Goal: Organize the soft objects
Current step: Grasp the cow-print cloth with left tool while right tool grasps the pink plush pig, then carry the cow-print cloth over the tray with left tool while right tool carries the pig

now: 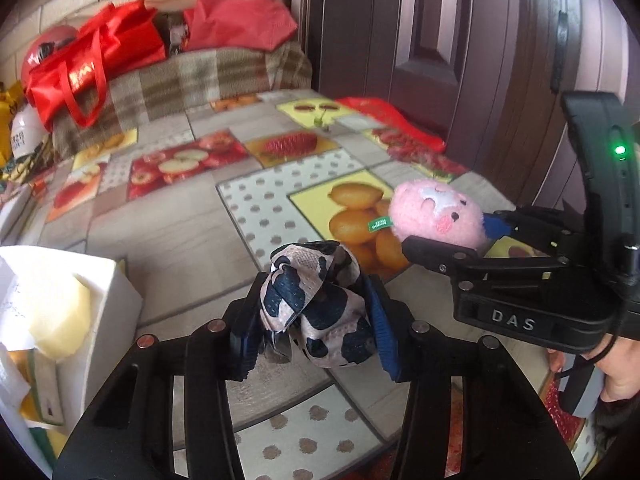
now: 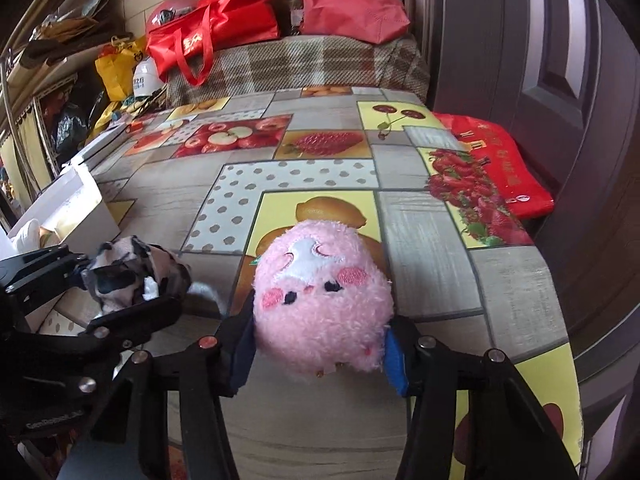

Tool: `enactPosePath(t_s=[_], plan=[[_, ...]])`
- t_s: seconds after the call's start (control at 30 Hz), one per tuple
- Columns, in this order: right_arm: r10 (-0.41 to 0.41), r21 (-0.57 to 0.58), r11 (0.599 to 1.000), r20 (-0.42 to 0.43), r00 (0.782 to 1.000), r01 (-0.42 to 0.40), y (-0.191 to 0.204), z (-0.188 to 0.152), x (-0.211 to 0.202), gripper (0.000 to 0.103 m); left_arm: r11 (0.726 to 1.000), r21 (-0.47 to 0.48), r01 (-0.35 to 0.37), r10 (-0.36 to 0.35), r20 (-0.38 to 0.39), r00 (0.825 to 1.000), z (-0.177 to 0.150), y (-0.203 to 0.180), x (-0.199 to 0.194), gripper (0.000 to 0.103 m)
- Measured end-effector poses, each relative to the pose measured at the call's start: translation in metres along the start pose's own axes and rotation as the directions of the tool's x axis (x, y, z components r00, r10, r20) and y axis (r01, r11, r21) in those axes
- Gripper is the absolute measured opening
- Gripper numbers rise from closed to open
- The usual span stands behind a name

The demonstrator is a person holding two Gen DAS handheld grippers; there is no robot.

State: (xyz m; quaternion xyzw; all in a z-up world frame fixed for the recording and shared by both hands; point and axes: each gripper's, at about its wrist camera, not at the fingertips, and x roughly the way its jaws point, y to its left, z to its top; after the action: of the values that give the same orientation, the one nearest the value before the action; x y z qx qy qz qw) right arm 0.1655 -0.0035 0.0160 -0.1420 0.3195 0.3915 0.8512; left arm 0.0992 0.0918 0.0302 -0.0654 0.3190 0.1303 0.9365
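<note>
My left gripper (image 1: 314, 316) is shut on a cow-print fabric scrunchie (image 1: 316, 304), pink-beige with navy patches, held above the table; it also shows at the left of the right wrist view (image 2: 132, 276). My right gripper (image 2: 320, 344) is shut on a round pink plush toy (image 2: 320, 296) with an embroidered face, held just above the fruit-print tablecloth (image 2: 312, 168). In the left wrist view the plush (image 1: 436, 214) and the right gripper (image 1: 452, 240) sit to the right of the scrunchie, close by.
A white open box (image 1: 108, 300) with pale soft items stands at the left; it also shows in the right wrist view (image 2: 76, 204). Red bags (image 2: 216, 28) lie on a plaid blanket (image 2: 304, 64) at the back. A flat red bag (image 2: 500, 164) lies by the dark door (image 2: 540, 60) at right.
</note>
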Motion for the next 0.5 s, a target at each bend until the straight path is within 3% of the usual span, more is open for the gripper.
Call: enactPosePath(t_s=[0.27,0.5], plan=[[-0.066,0.037,0.997,0.151,0.986,0.061,-0.004,-0.003,-0.027,0.054,0.994,0.074,-0.078,0.062,0.199,0.978,-0.01,-0.016,-0.043,0.047],[-0.122,-0.007,0.992,0.267,0.956,0.129,0.017,-0.013,-0.052,0.054,0.997,0.046,-0.066,0.054,0.234,0.971,-0.024,-0.009,-0.066,0.047]])
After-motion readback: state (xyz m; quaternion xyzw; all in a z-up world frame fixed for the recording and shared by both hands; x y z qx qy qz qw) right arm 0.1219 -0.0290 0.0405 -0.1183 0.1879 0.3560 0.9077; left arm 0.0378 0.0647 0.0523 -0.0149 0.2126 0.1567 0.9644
